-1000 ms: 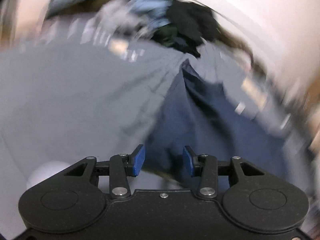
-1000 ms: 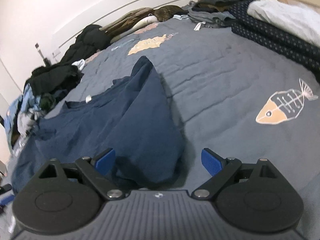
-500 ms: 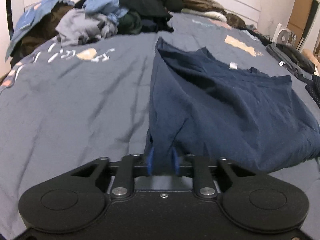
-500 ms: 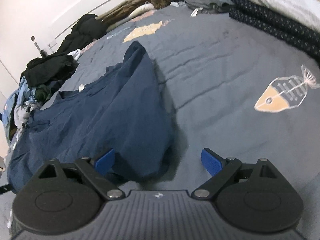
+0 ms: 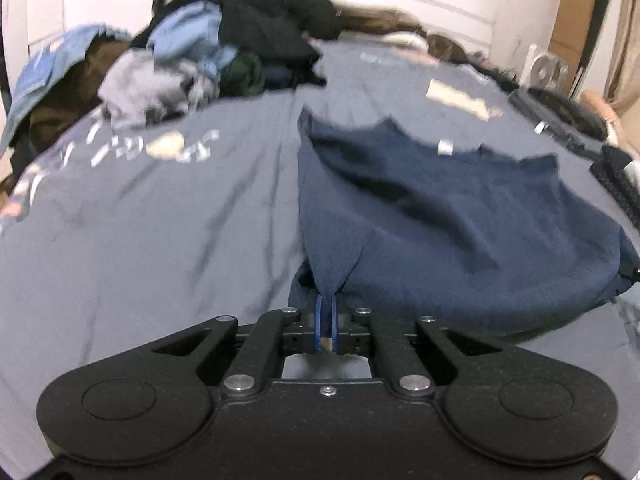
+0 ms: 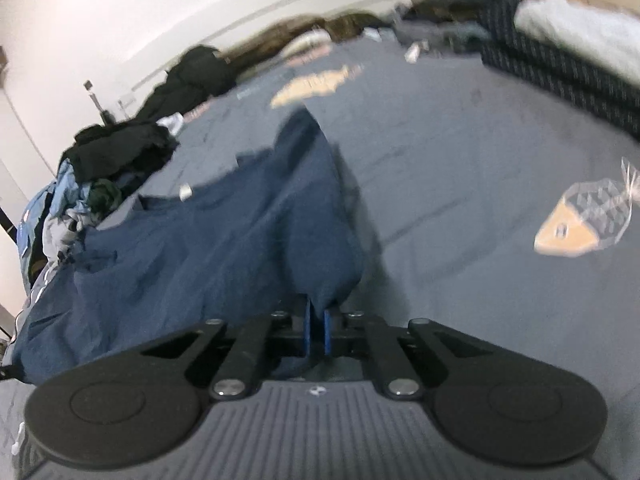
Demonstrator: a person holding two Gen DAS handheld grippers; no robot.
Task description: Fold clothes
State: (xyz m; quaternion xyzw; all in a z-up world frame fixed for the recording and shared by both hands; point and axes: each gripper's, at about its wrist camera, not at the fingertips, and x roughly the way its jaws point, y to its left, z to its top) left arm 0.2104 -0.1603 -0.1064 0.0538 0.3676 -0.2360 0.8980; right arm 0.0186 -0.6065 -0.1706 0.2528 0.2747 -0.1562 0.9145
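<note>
Left wrist view, nearest first: left gripper (image 5: 327,322) is clenched, blue pads pinching a bunched lower corner of the dark navy cotton T-shirt (image 5: 460,216). Right wrist view: right gripper (image 6: 317,330), jaws closing, fabric of the same shirt (image 6: 224,248) already nipped between its blue pads at the opposite lower corner.

Shirt lies roughly spread on the grey-blue quilted bedspread with fish-skeleton prints (image 5: 168,232), hem toward both cameras, collar with its small white neck label (image 5: 444,147) at the far end. It looks rumpled, with one side humped up into a ridge.

Progress, as a judgement: early. Both hem corners are secured, but no fold line is visible in the shirt yet; the fold itself, smoothing and stacking all remain. Beyond the shirt sits a heap of unfolded mixed clothes, black, light blue and grey (image 5: 224,52), so plenty is left. Folded dark patterned bedding (image 6: 560,76) sits far right in the right wrist view.

Hard to read: both frames are motion-blurred. Gripper bodies cover the shirt's near hem edge, so how much cloth each pinch holds is unclear. Sleeves cannot be made out separately. Hands holding the grippers are out of frame.
</note>
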